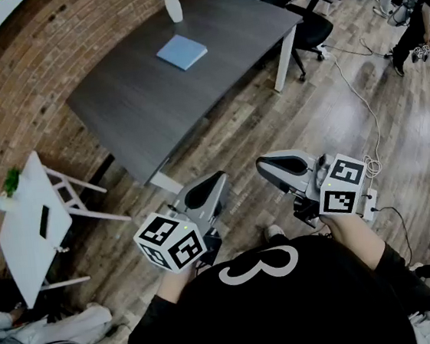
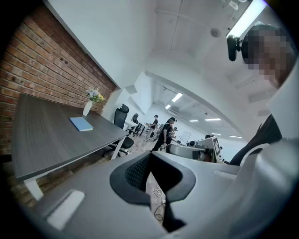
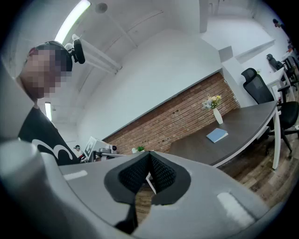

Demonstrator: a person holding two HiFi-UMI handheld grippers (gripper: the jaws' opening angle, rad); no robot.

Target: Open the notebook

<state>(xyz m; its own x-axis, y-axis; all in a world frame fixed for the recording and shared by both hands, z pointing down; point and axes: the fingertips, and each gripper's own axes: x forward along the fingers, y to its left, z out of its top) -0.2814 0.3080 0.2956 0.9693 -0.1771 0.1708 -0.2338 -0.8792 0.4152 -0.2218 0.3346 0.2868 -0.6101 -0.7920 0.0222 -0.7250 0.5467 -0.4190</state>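
As the notebook (image 1: 181, 52) lies closed, the left gripper (image 1: 218, 180) is empty.

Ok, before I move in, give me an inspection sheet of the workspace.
Surface: dark table, mostly bare.
Job's things: blue notebook, closed, flat on the table.
Clutter: white vase with flowers, apart from the notebook.
Grippers: left claw and right claw shut, empty, short of the table.
Cables: white cable across the floor.
Surroundings: brick wall, black office chair, white side table, a person far off.
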